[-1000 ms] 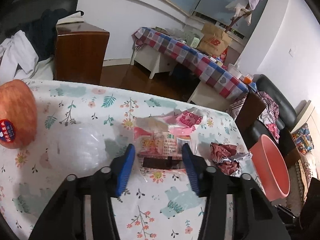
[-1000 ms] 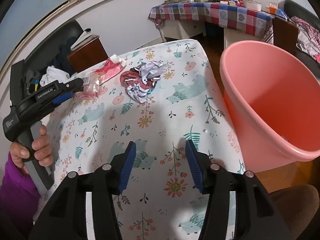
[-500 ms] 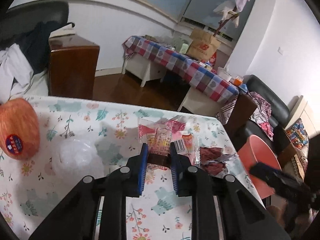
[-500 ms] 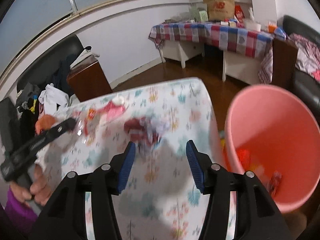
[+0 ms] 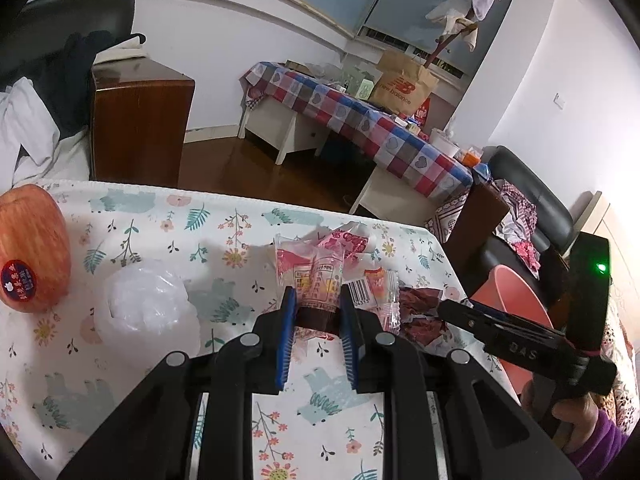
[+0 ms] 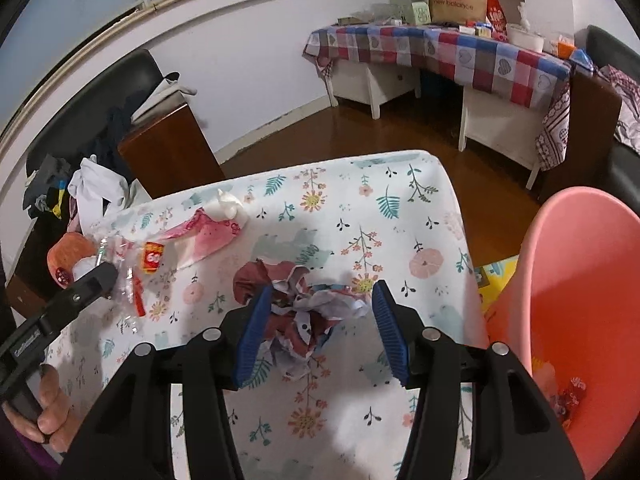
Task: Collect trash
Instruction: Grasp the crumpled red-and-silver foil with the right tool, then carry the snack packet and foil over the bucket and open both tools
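Note:
On the flowered tablecloth [image 5: 224,232], my left gripper [image 5: 318,320] is shut on the near end of a clear and red snack wrapper [image 5: 316,276]. A small red packet [image 5: 380,284] lies just right of it. My right gripper [image 6: 322,332] straddles a crumpled maroon and white paper wad [image 6: 304,312]. Its jaws are closing: the left pad touches the wad and the right pad stands slightly off it. The same wad [image 5: 420,308] shows in the left wrist view under the right gripper's tip [image 5: 452,308]. The pink bin [image 6: 580,320] stands off the table's right edge with some scraps inside.
An apple [image 5: 28,248] with a sticker and a bunched clear plastic bag [image 5: 148,304] lie left of the left gripper. A pink wrapper [image 6: 208,232] and a white tissue [image 6: 228,200] sit toward the table's far side. A wooden cabinet [image 5: 136,120] stands beyond the table.
The left gripper's jaws went from wide apart to shut on the snack wrapper. The right gripper swung from beside the pink bin to over the paper wad, its jaws narrowing.

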`<act>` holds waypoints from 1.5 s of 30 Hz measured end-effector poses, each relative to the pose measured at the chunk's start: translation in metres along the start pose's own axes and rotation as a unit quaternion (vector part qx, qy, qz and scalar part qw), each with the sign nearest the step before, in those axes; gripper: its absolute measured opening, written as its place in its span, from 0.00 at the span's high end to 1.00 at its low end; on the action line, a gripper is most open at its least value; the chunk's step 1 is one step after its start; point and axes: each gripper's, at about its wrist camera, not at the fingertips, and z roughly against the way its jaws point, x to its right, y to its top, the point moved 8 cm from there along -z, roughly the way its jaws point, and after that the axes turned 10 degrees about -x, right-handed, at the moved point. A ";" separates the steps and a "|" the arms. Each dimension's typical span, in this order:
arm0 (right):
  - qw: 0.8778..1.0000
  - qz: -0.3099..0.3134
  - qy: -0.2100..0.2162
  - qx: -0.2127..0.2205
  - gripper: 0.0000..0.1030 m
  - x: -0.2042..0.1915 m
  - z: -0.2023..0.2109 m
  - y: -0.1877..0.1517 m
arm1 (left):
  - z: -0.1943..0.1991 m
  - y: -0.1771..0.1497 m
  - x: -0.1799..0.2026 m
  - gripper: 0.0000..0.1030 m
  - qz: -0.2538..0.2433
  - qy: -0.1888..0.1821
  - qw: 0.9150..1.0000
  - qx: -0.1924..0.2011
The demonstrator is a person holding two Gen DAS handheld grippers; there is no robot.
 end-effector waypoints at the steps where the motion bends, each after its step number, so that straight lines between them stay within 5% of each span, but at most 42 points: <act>1: 1.000 0.005 -0.003 0.000 0.66 -0.001 0.001 -0.002 | -0.001 0.000 0.000 0.80 -0.001 0.001 1.000 -0.001; 8: 0.999 0.034 -0.015 0.002 0.92 -0.014 0.012 -0.015 | -0.005 -0.003 0.005 0.80 -0.012 0.004 1.000 -0.005; 26: 0.997 0.024 -0.017 0.078 0.95 -0.011 0.103 -0.046 | 0.007 -0.004 0.016 0.80 -0.020 -0.020 0.999 0.015; 33: 0.993 -0.001 -0.037 0.113 0.95 0.020 0.142 -0.055 | 0.021 -0.011 0.038 0.80 -0.038 -0.032 0.998 0.051; 45: 0.981 -0.080 -0.071 0.164 0.95 0.096 0.194 -0.069 | 0.045 -0.028 0.107 0.80 -0.074 -0.055 0.994 0.055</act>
